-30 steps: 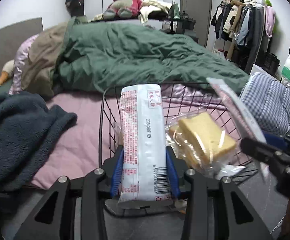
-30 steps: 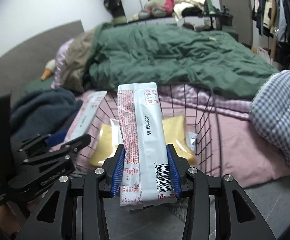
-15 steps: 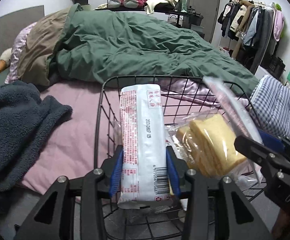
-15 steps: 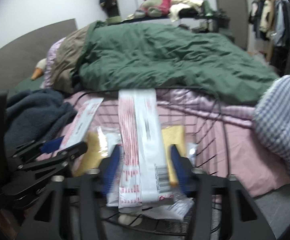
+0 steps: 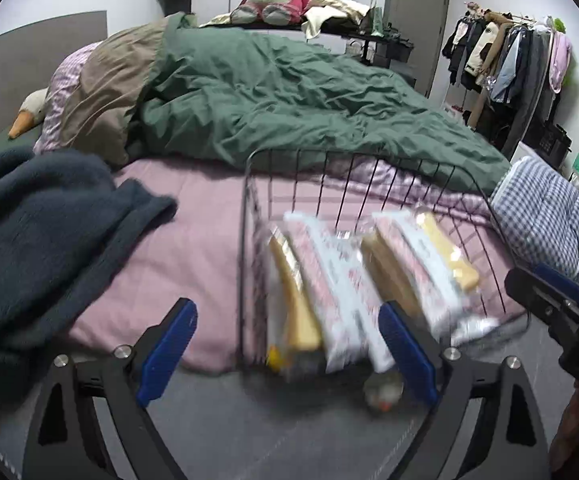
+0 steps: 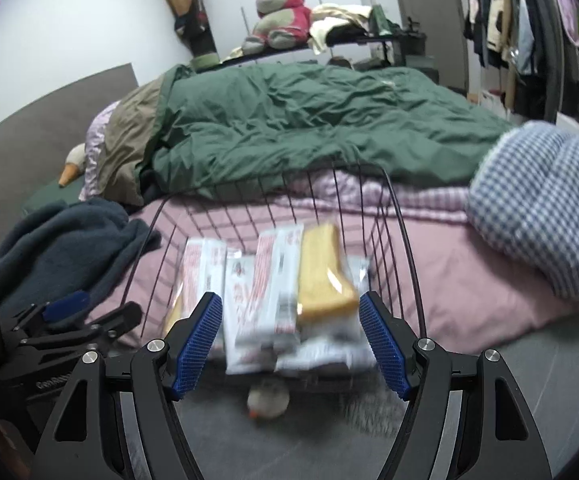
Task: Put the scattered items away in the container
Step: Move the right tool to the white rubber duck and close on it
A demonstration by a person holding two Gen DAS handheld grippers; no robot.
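A: How do your claws stand?

B: My left claw [image 5: 287, 344] is spread wide with nothing between the pads. My right claw [image 6: 289, 346] is the same, wide and bare.

A: And the things to tidy?

B: Straight ahead of both claws, in the wire basket [image 6: 393, 216]. White packets [image 6: 265, 288] lie side by side in it, and a wrapped cake [image 6: 323, 272] rests on them toward my right pad. From the left claw the basket [image 5: 249, 208] sits just past my right pad. The view is blurred, so I can't count the packets [image 5: 325, 280].

A: Anything outside it?

B: A small round thing [image 6: 268, 400] on the floor just below my right claw, too smeared to name.

A: How would the packets handle?

B: My guess: light, with slick film that crumples. I'd pinch one across its width near the middle, gently. The cake [image 5: 445, 248] looks soft and would squash, so only a light hold there.
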